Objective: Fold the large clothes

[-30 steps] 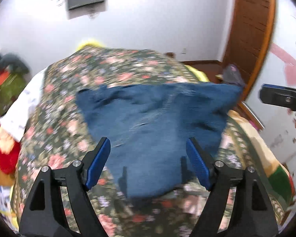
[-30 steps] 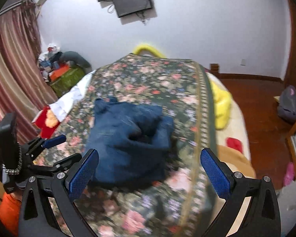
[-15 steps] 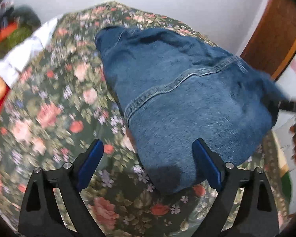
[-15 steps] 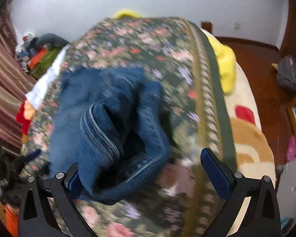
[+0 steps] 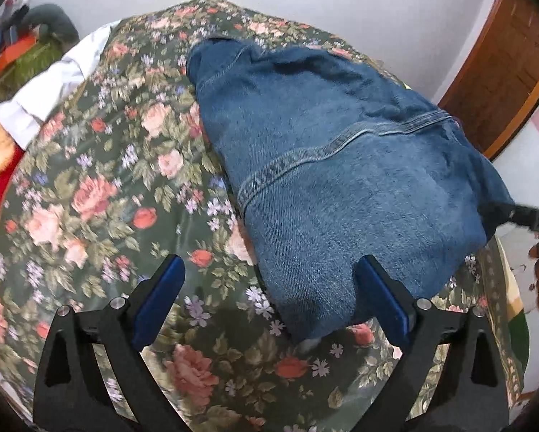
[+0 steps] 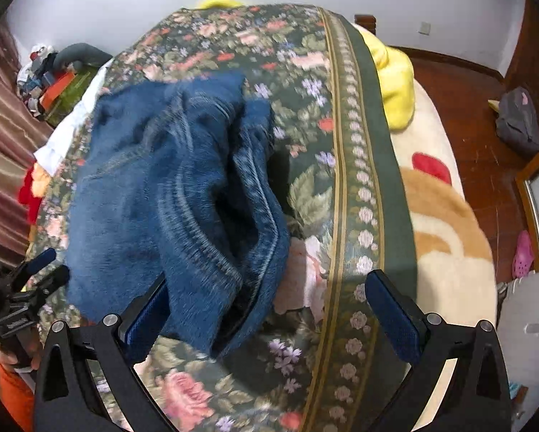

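A bunched blue denim garment (image 5: pixel 341 180) lies on the floral bedspread (image 5: pixel 89 198). My left gripper (image 5: pixel 269 298) is open just above the bed, with the garment's near corner between its blue pads (image 5: pixel 381 298). In the right wrist view the same denim (image 6: pixel 168 198) shows a thick seamed hem. My right gripper (image 6: pixel 269 313) is open, its jaws on either side of the hem's near end; the left pad (image 6: pixel 143 320) is partly hidden behind the cloth. The other gripper shows at the left edge (image 6: pixel 28 280).
The bed has a green border strip (image 6: pixel 363 180), with a yellow blanket (image 6: pixel 395 82) and a cream and orange blanket (image 6: pixel 442 216) at its right side. A wood floor with a grey bag (image 6: pixel 517 122) lies beyond. Piled clothes (image 5: pixel 25 54) sit at the far left.
Both grippers have come down and closer to the denim, which now fills much more of each view. Both stay open. The garment itself has not visibly moved.
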The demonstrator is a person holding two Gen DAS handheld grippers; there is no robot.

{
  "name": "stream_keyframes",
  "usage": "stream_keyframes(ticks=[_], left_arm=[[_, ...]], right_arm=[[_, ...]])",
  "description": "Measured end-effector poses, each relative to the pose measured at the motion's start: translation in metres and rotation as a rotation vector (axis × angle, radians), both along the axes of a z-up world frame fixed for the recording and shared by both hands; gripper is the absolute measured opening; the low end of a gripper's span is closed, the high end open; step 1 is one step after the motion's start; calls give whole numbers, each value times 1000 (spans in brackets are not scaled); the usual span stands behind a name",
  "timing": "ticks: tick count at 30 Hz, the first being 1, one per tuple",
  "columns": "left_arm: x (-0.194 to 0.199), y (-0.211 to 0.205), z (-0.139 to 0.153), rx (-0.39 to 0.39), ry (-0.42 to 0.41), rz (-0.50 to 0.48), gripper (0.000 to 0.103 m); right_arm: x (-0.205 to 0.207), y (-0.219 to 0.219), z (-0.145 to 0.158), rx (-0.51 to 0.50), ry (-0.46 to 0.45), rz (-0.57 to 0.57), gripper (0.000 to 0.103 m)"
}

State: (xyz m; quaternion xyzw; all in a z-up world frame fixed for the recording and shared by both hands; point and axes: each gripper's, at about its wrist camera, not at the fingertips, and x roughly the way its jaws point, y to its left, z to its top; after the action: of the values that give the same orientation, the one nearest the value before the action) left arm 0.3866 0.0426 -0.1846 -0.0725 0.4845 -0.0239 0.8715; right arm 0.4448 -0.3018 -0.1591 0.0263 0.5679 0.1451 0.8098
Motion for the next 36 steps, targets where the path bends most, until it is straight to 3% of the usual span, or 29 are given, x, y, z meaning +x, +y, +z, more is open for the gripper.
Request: stream_keyframes(ticks=[5, 9, 12, 16, 22, 28, 36], left_arm=[[7, 15, 27, -31, -75, 26, 98], [21, 32, 38, -83, -104, 91, 98], [35, 41, 34, -131, -82, 114, 98], [51, 44, 10, -214, -2, 113, 98], [69, 35, -34, -318, 108, 87, 98], [85, 43, -61, -513, 125, 116, 99], [105, 34, -78, -603, 128, 75, 99]], right_arm=[[16, 12, 42, 0, -111, 33, 103], [40, 17, 51, 66, -107, 50, 103], [60, 23, 38, 70, -65, 80, 103], [86, 30, -7, 75, 59, 133, 103], [109, 29, -59, 269, 229, 199, 103], [114, 56, -72, 320, 235, 302, 103], [125, 64, -83, 383, 230, 265, 103]])
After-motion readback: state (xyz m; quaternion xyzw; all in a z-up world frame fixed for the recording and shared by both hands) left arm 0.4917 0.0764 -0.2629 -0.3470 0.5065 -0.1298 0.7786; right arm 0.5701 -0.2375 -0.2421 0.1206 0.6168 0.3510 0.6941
